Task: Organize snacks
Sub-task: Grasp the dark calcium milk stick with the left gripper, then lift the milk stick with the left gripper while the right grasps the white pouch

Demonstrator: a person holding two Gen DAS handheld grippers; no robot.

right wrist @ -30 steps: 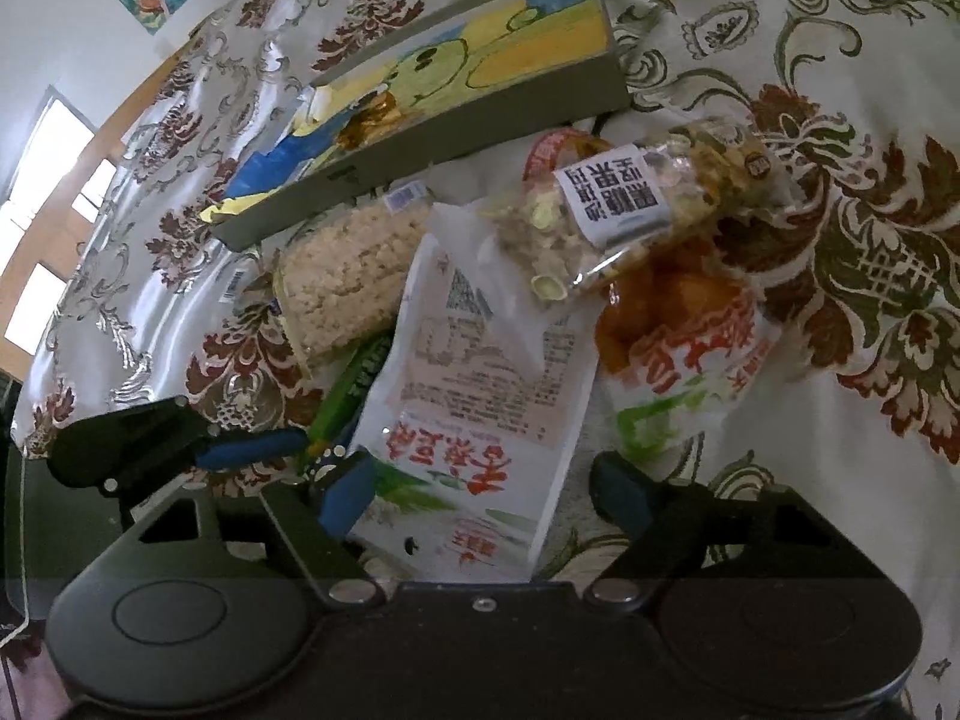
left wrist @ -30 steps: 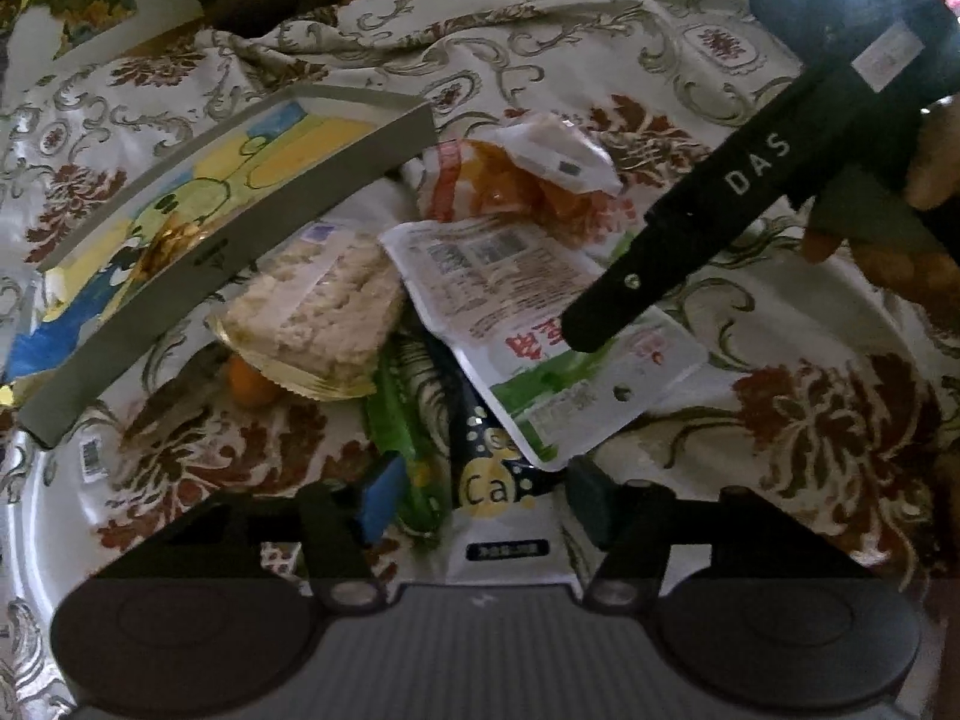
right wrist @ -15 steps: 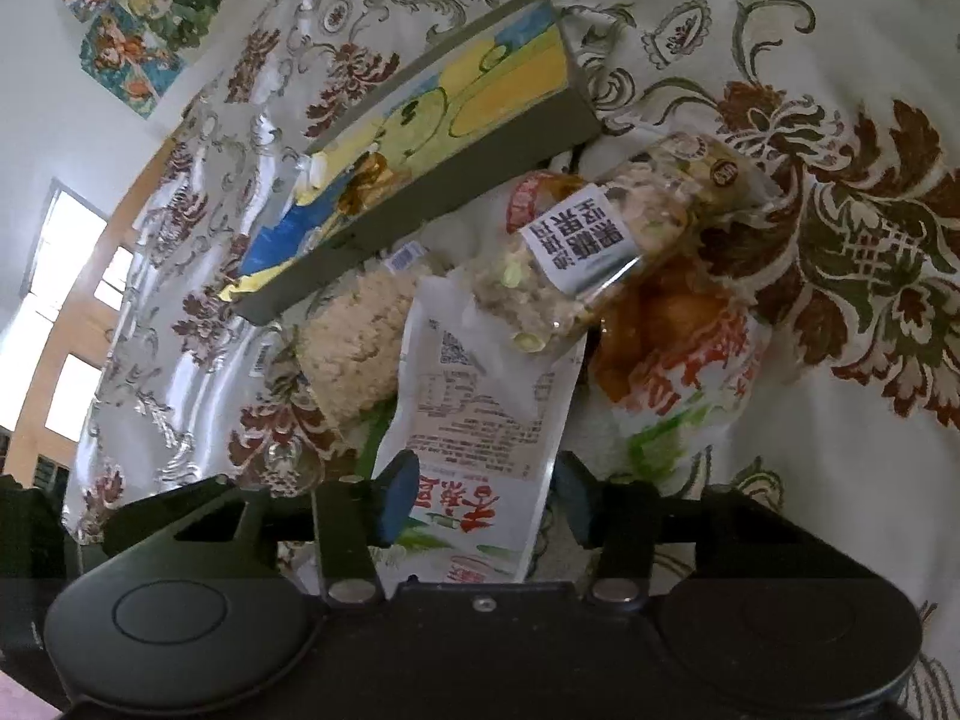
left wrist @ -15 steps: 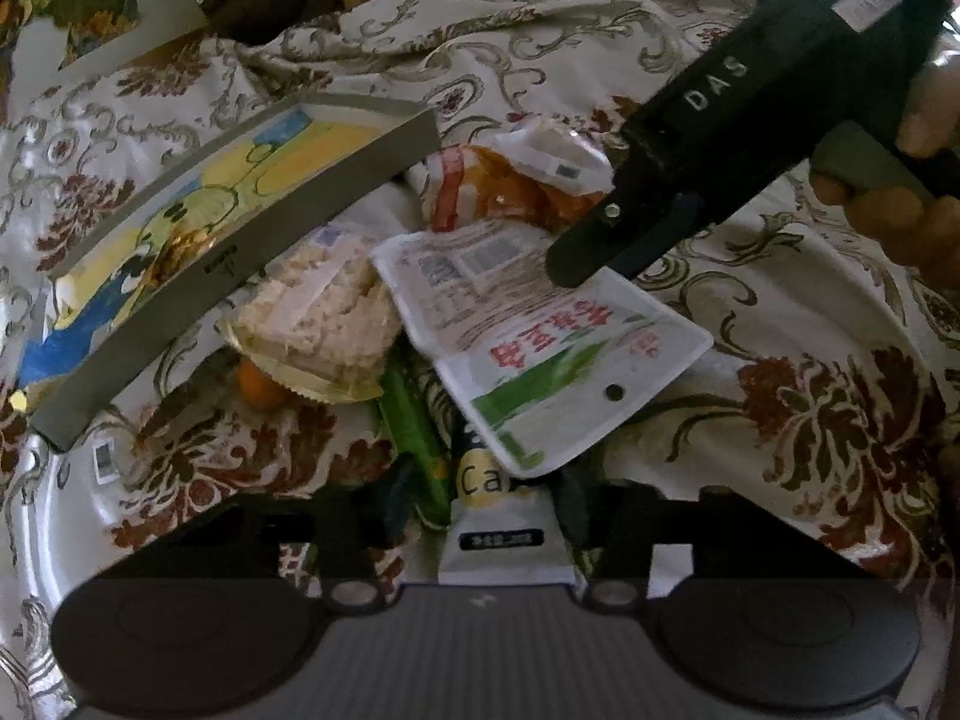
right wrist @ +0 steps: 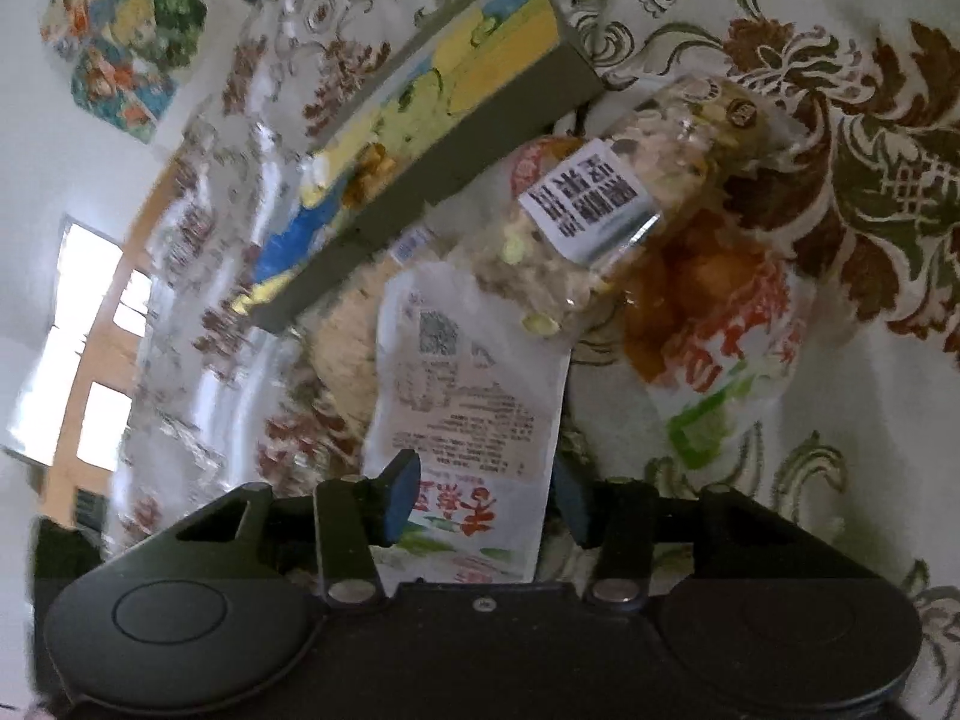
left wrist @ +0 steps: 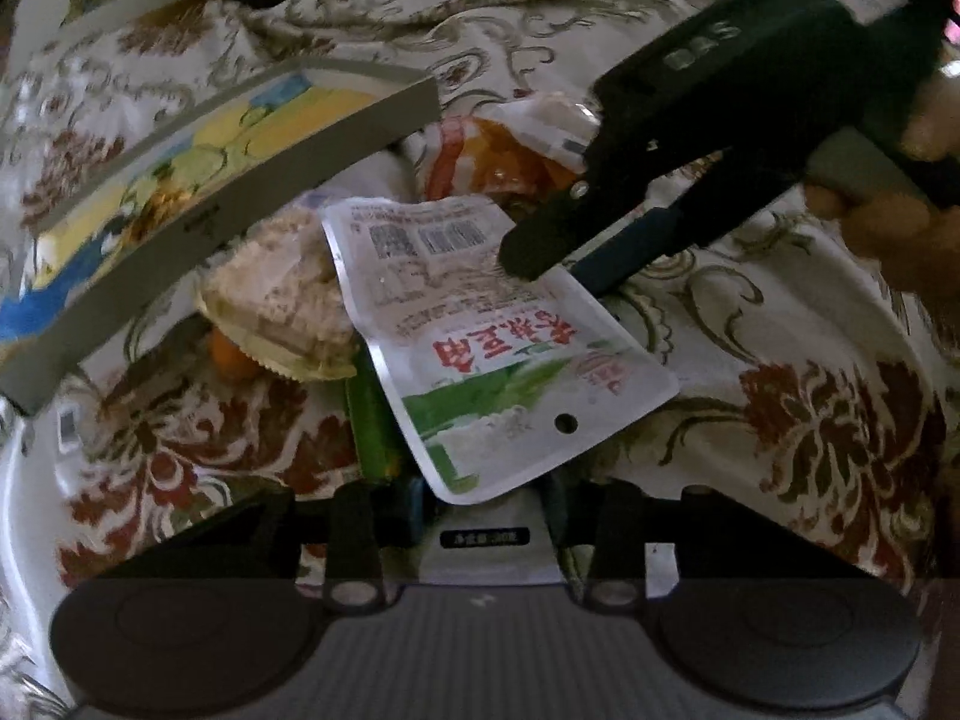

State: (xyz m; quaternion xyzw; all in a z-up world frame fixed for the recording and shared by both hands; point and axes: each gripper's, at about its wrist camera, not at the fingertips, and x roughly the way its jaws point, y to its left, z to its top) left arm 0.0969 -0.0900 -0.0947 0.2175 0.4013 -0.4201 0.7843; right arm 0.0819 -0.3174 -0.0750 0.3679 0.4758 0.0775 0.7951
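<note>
At frame centre I see the white pouch (left wrist: 480, 324) atop the snack pile beside the box (left wrist: 228, 192). My right gripper (right wrist: 480, 495) pinches it; my left gripper (left wrist: 480, 498) jaws are closing around a grey packet (left wrist: 486, 546).

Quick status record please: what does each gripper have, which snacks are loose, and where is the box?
left gripper: jaws closing, small white packet between them
right gripper: clamped on the white-and-green pouch
loose snacks: rice cracker pack, green stick pack, orange snack bag, clear mixed-snack bag lying partly over the orange one
box: grey-walled, open, just beyond the rice cracker pack, cartoon-printed floor showing
surface: floral cloth
</note>
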